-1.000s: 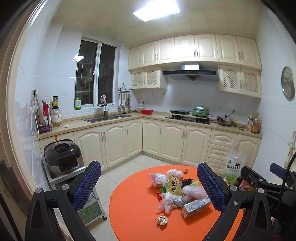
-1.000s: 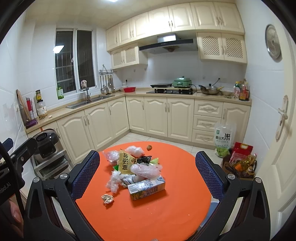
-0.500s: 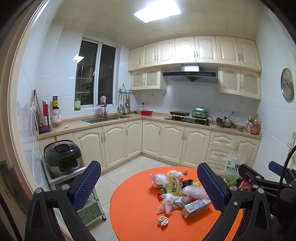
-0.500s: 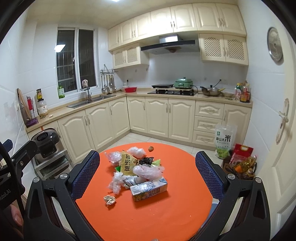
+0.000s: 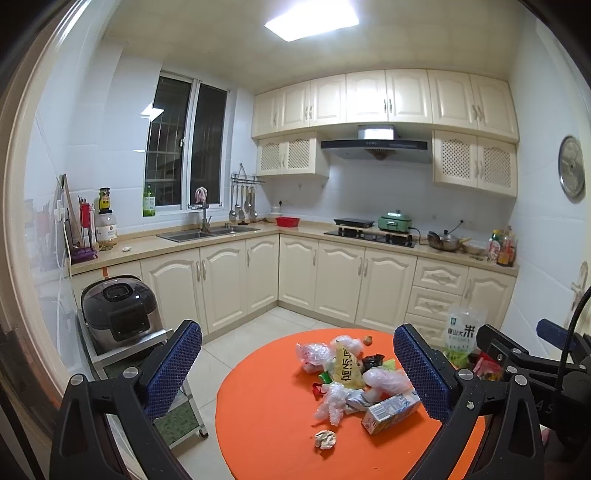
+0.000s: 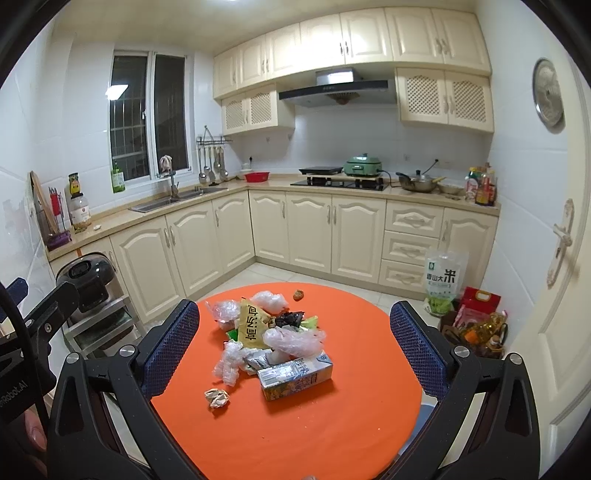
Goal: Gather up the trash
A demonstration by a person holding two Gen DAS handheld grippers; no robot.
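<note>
Orange desk: round, carries a trash pile near its far middle.
Milk carton: on its side, front of pile.
Crumpled paper: just apart, front-left.
Left gripper: spread wide, holding nothing.
Right gripper: spread wide, above the desk.

Cream cabinets, white tiled walls, dark window, ceiling light.

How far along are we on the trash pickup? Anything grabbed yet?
Done: nothing visible; the whole pile sits on the orange table. In hand: nothing. The left gripper and right gripper are both open and empty, above the table. Left: everything, including the carton, the yellow snack bag, the clear plastic bags, the crumpled paper ball and the small brown scrap. No bin is in view.
</note>
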